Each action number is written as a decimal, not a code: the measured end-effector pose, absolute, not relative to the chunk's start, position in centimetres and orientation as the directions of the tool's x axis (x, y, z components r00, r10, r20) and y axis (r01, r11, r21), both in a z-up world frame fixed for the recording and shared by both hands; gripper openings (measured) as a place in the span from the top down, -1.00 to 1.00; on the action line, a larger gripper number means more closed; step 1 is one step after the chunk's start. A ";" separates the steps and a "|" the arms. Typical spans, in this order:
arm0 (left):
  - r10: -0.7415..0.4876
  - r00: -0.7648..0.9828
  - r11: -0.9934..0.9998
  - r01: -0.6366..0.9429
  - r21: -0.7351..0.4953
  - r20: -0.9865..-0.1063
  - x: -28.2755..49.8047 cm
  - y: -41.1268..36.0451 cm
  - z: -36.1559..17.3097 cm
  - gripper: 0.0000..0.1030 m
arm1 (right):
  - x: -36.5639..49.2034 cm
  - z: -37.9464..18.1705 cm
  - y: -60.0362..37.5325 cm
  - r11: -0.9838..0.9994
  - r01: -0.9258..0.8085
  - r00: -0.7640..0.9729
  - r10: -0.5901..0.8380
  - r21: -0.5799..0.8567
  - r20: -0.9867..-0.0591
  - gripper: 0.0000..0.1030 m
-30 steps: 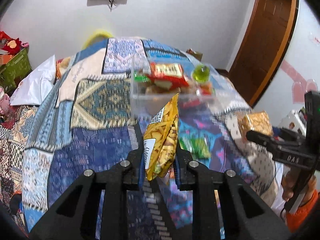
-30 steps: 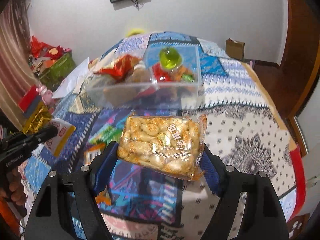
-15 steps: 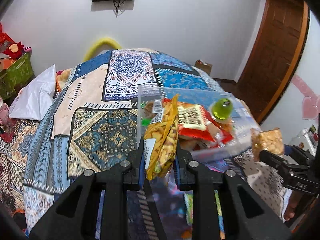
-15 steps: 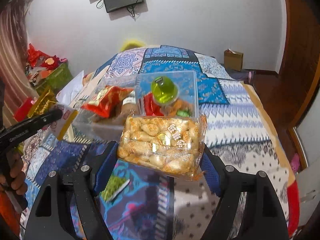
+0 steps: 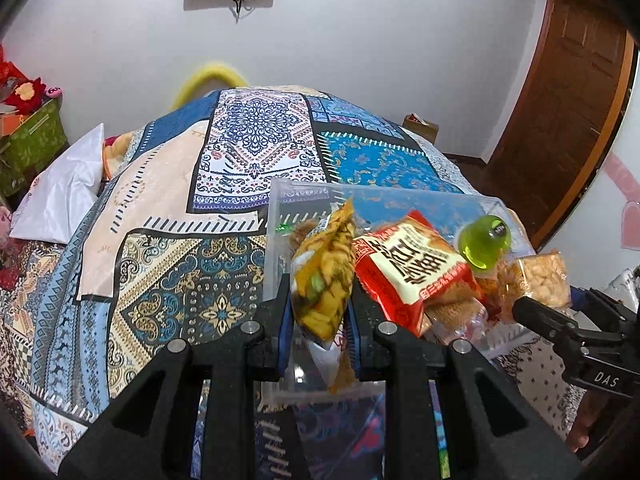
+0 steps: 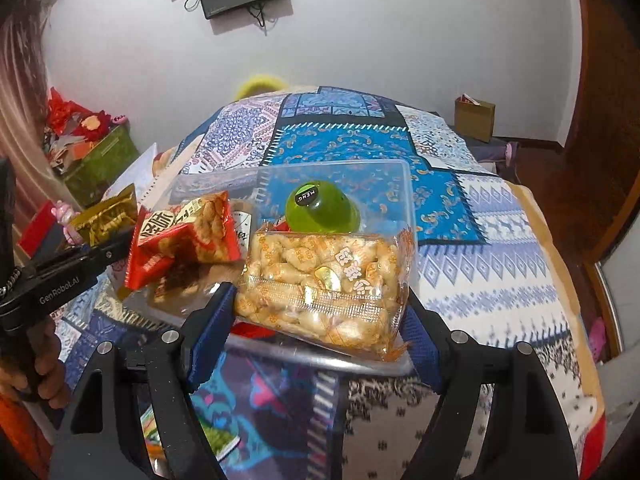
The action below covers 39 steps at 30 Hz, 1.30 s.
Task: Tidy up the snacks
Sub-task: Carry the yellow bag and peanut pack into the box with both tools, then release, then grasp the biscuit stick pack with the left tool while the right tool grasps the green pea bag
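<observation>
A yellow packet (image 5: pixel 322 280), red packet (image 5: pixel 408 264), green jelly cup (image 6: pixel 320 208) (glossy), blue patchwork bedspread (image 5: pixel 256 148).

Four snack packets (image 5: pixel 412 264), one bin (image 6: pixel 404 188)

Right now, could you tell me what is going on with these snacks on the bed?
A person is sorting snacks into a clear plastic box on the patterned bedspread. The left gripper is shut on a yellow snack packet, and the right gripper is clamped on a clear pack of small biscuits; both hover at the box. Inside already lie a red snack packet and a green jelly cup.
</observation>
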State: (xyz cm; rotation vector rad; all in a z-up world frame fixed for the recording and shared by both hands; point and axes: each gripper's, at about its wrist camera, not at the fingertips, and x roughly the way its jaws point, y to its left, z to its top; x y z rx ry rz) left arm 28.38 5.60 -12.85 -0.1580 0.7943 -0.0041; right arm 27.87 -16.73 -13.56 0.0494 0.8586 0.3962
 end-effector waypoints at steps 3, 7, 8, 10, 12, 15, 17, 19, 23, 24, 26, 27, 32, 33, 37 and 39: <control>-0.052 0.701 0.989 -0.064 -0.136 -0.711 28.9 5.6 -13.1 0.56 | 28.4 -13.8 -16.6 0.921 -0.324 0.577 0.374 0.217 -0.726 -0.47; -0.045 0.693 0.989 -0.071 -0.130 -0.720 28.9 5.9 -13.4 0.56 | 28.8 -14.1 -16.2 0.917 -0.333 0.567 0.381 0.219 -0.730 -0.47; -0.041 0.688 0.989 -0.075 -0.127 -0.725 28.9 5.9 -13.5 0.56 | 28.7 -14.2 -16.1 0.915 -0.337 0.560 0.385 0.223 -0.733 -0.47; -0.053 0.676 0.988 -0.070 -0.135 -0.735 28.8 6.0 -13.8 0.49 | 28.7 -14.4 -15.9 0.913 -0.346 0.554 0.385 0.217 -0.738 -0.47; -0.075 0.660 0.985 -0.066 -0.158 -0.747 28.6 6.1 -14.0 0.42 | 28.5 -14.4 -15.7 0.915 -0.351 0.553 0.375 0.200 -0.744 -0.48; -0.095 0.648 0.982 -0.062 -0.176 -0.755 28.3 5.9 -14.0 0.29 | 28.7 -14.4 -15.7 0.918 -0.347 0.548 0.366 0.194 -0.752 -0.49; -0.100 0.647 0.984 -0.048 -0.171 -0.756 27.8 5.6 -13.8 0.18 | 28.8 -14.5 -15.8 0.917 -0.348 0.532 0.365 0.196 -0.764 -0.49; -0.094 0.653 0.987 -0.036 -0.154 -0.751 27.2 5.1 -13.5 0.06 | 28.6 -14.4 -15.9 0.918 -0.348 0.526 0.361 0.192 -0.770 -0.50; -0.045 0.692 0.995 -0.032 -0.092 -0.720 25.8 4.4 -12.3 -0.36 | 28.1 -13.8 -16.4 0.922 -0.344 0.536 0.347 0.176 -0.770 -0.50; -0.045 0.699 0.996 -0.025 -0.087 -0.713 25.4 4.4 -12.0 -0.36 | 28.0 -13.6 -16.5 0.923 -0.343 0.539 0.346 0.175 -0.768 -0.51; -0.044 0.700 0.996 -0.025 -0.086 -0.713 25.0 4.4 -11.6 -0.36 | 27.8 -13.1 -16.9 0.925 -0.336 0.547 0.343 0.175 -0.763 -0.52; -0.048 0.700 0.995 -0.026 -0.093 -0.713 24.7 4.5 -11.4 -0.36 | 27.6 -12.9 -17.1 0.926 -0.333 0.552 0.343 0.176 -0.760 -0.52; -0.066 0.707 0.992 -0.029 -0.122 -0.704 23.3 4.9 -10.3 -0.36 | 26.6 -11.8 -17.8 0.927 -0.330 0.571 0.348 0.180 -0.744 -0.53; -0.068 0.708 0.992 -0.027 -0.123 -0.703 22.8 4.9 -10.1 -0.36 | 26.3 -11.6 -17.8 0.926 -0.332 0.574 0.350 0.180 -0.741 -0.53; -0.077 0.704 0.992 -0.017 -0.125 -0.706 21.3 4.7 -10.2 -0.37 | 24.7 -10.8 -17.7 0.921 -0.350 0.583 0.356 0.169 -0.730 -0.53; -0.082 0.698 0.992 -0.010 -0.124 -0.711 20.4 4.7 -10.4 -0.37 | 23.6 -10.7 -17.4 0.915 -0.365 0.581 0.369 0.173 -0.726 -0.54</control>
